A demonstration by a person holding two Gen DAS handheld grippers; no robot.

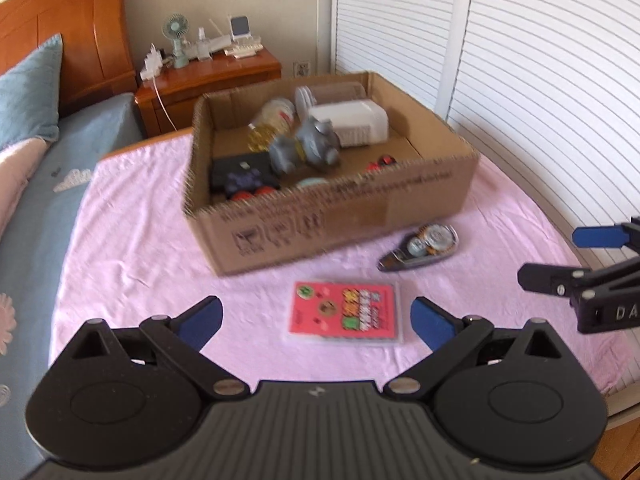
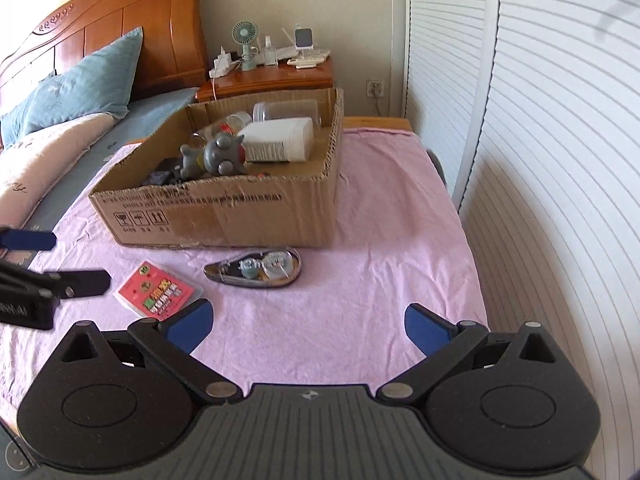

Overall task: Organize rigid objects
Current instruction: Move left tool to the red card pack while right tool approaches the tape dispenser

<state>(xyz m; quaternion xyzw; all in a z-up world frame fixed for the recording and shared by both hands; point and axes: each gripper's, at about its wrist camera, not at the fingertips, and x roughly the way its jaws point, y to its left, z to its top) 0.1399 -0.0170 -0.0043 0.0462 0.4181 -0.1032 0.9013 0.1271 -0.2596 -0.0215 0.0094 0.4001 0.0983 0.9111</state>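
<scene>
While both tools hang over the pink cloth point(image 2: 380, 216), this is what I see.

Left gripper point(image 1: 318, 320): my jaws are spread wide with nothing between them; the blue pads point(image 1: 202, 320) sit either side of the card pack, above it and not touching.

Right gripper point(image 2: 306, 326): also spread wide and empty, over bare cloth nearer to me than the tape dispenser.

Card pack point(image 1: 345, 312): a flat pink-red pack in a clear case, lying on the cloth just in front of the box.

Correction tape dispenser point(image 2: 256, 268): clear and grey, on its side, close to the box's front wall, beside the card pack but apart from it.

Cardboard box point(image 2: 224, 216): open-topped, standing on the cloth beyond both loose items.

Inside the box: a grey toy figure point(image 2: 218, 154), a white container point(image 2: 280, 140) lying down, a clear jar point(image 2: 286, 110) behind it, and dark items at the left that are too blurred to name.

Background: a wooden nightstand point(image 2: 272, 80) carrying a small fan point(image 2: 244, 42).
</scene>
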